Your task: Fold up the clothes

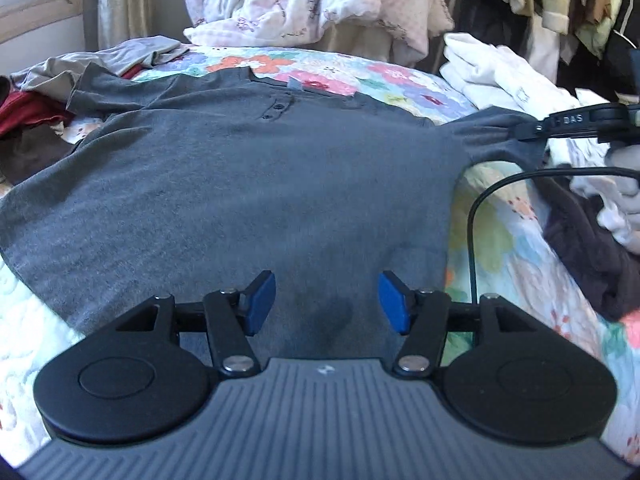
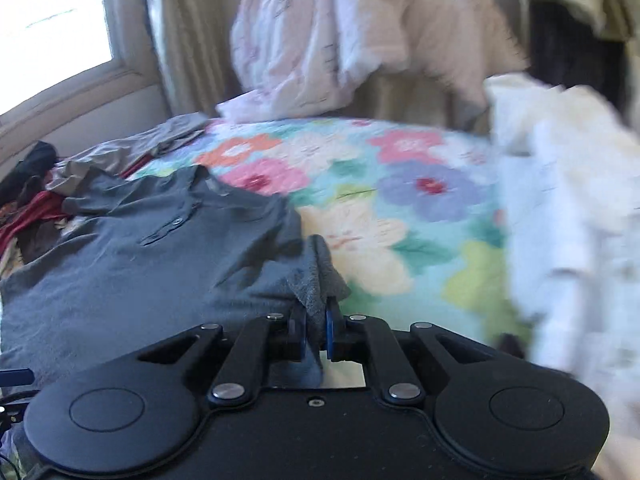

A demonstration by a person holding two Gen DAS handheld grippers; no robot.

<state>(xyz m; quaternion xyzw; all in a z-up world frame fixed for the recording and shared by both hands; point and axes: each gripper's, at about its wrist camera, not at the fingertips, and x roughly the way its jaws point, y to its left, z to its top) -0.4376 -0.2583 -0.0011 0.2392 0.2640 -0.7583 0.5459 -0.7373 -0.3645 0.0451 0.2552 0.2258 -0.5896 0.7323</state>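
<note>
A grey polo shirt (image 1: 248,184) lies face up and spread flat on a floral bedspread (image 1: 340,70), collar away from me. My left gripper (image 1: 327,304) hovers open and empty just above the shirt's lower middle, blue pads wide apart. My right gripper (image 1: 528,130) reaches in from the right and is shut on the shirt's right sleeve (image 1: 492,136). In the right wrist view the right gripper (image 2: 316,330) pinches a fold of the grey sleeve (image 2: 320,280), with the shirt body (image 2: 132,264) stretching left.
A pile of grey, red and dark clothes (image 1: 36,108) lies at the left. White garments (image 1: 500,72) and dark clothing (image 1: 580,248) are heaped at the right. A pink quilt (image 1: 304,0) hangs behind the bed. A black cable (image 1: 474,216) loops over the bedspread.
</note>
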